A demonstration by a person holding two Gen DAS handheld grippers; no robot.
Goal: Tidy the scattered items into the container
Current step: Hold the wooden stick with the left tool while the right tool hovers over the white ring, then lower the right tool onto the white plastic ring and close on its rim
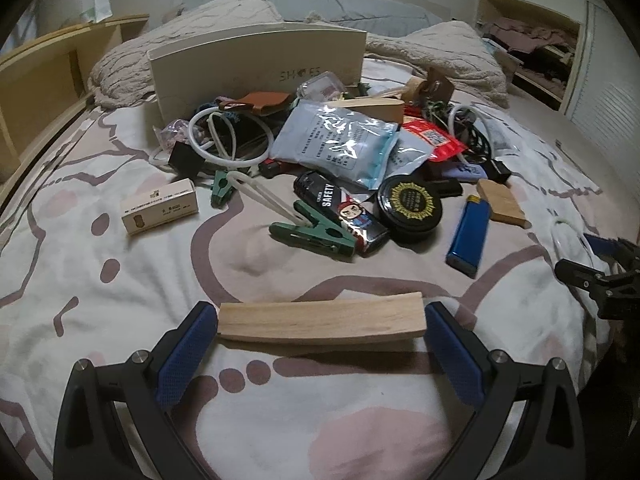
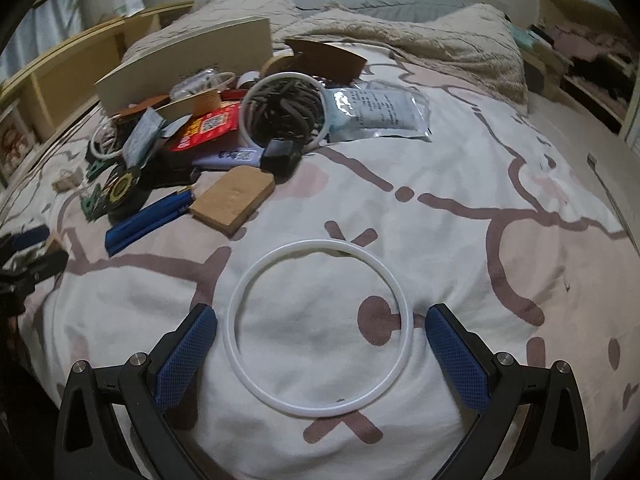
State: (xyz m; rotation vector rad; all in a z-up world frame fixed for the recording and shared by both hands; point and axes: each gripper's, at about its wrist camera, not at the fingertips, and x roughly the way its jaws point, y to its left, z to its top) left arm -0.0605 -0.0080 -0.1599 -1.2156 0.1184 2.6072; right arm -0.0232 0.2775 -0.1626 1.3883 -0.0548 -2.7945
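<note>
Bedding patterned in white, pink and mauve covers the bed [image 1: 120, 280] I am working over, with a rumpled beige blanket and grey pillows at its far end and wooden shelving along the left side. Standing on the bed toward the far end is the cream shoe box [image 1: 256, 64], its long side facing me.

My left tool [image 1: 320, 324] has its blue-padded fingers spread wide around a long wooden block [image 1: 320, 318] that lies crosswise between them; each pad sits right at an end of the block, though I cannot tell whether they actually press on it. Beyond it lies the scattered heap in front of the box: a green clothes peg [image 1: 316, 236], a small cream carton [image 1: 160, 206] off to the left, a black round tin [image 1: 410, 206], a blue lighter [image 1: 468, 236], a small wooden piece [image 1: 502, 200], a pale foil pouch [image 1: 336, 140], a red packet [image 1: 432, 136] and white cable loops [image 1: 228, 140].

My right tool [image 2: 320, 340] is also wide open and grips nothing. A white plastic ring [image 2: 402, 300] lies flat on the bedding between its fingers, close to both pads but touching neither. The same lighter [image 2: 148, 220] and wooden piece [image 2: 232, 200] lie up and to the left of it, near the heap, and the shoe box [image 2: 192, 60] stands behind that.
</note>
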